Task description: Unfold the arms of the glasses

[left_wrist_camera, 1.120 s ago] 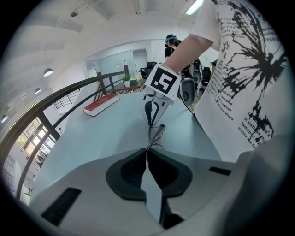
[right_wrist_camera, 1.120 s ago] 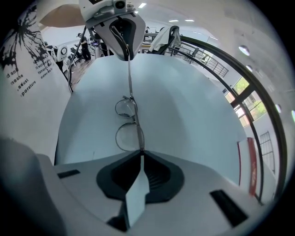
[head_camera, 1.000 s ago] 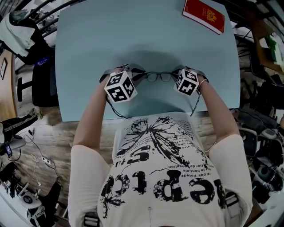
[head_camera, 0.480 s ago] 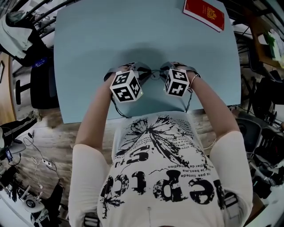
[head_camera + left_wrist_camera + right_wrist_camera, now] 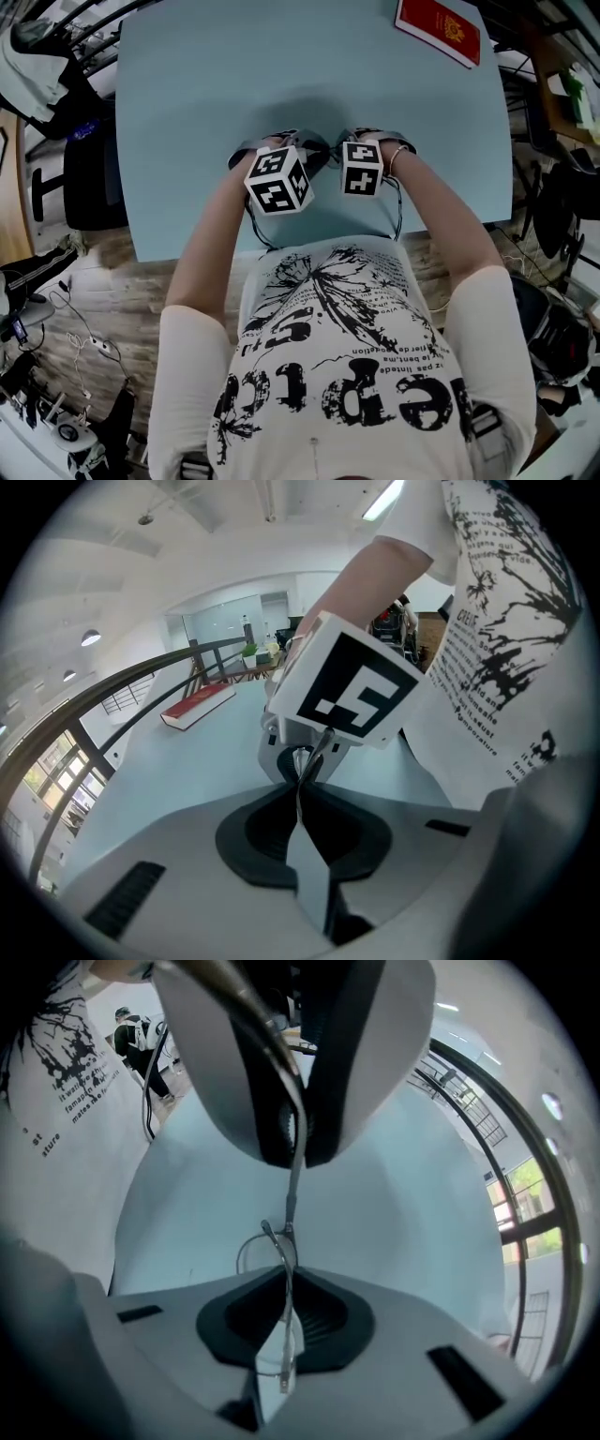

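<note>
Thin dark wire-framed glasses (image 5: 286,1241) sit pinched betw both claws over the pale blue tabletop (image 5: 309,66). They're well apart from the flat red hardcover book (image 5: 439,30), nearer the person than the book is and to the book's left. Can't tell whether the glasses touch the tabletop.

White L claw w/ black pads (image 5: 302,794): jaws pressed together on a thin metal part of the glasses, which pokes out just past the tips.

R claw (image 5: 286,1299), same build: jaws closing w/ the glasses' wire betw them, and the pads already nip it. A rounded lens rim shows just beyond its tips, and a straight metal arm runs on from there up into the L claw's pads.

The two claws are almost tip to tip and point steeply down, both on the near-left side of the book.

Person's white T-shirt w/ black print (image 5: 347,356) fills the head view's lower part, the side farthest from the book. Bare forearms reach from it to the claws.
</note>
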`<state>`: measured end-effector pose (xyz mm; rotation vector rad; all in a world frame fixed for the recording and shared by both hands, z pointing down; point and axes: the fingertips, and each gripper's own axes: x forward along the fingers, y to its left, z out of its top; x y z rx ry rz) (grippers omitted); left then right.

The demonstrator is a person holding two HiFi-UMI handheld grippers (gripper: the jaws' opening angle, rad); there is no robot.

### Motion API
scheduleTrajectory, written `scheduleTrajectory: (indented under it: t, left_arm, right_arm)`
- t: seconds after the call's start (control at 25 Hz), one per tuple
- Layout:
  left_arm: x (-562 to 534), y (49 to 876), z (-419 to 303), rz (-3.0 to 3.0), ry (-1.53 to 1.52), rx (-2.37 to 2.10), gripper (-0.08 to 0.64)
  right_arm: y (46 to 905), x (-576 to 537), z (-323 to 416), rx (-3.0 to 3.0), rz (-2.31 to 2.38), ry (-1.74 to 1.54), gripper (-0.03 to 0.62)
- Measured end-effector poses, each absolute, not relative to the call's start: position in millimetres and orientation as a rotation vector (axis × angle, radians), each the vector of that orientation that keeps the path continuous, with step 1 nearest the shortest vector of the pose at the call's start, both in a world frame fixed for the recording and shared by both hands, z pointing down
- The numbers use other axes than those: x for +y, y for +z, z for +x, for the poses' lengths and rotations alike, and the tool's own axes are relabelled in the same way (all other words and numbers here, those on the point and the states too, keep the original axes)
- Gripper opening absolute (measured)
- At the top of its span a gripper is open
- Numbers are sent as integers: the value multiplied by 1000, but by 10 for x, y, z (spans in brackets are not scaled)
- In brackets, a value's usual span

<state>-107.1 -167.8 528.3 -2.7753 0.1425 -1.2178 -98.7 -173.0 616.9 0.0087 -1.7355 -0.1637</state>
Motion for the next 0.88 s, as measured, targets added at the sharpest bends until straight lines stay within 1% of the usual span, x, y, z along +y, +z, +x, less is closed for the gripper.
scheduleTrajectory:
  t: [0.52,0.88]
  left_arm:
    - [-1625,5300,-1161,-2746,-1265,154,28]
    - [-1648,5277,-1146,-2739,-1306,232,28]
  right_arm:
    - [5834,-1643,-934,-1841,25,-124,25]
    - [5448,-1665,-634,-1945,105,-141,20]
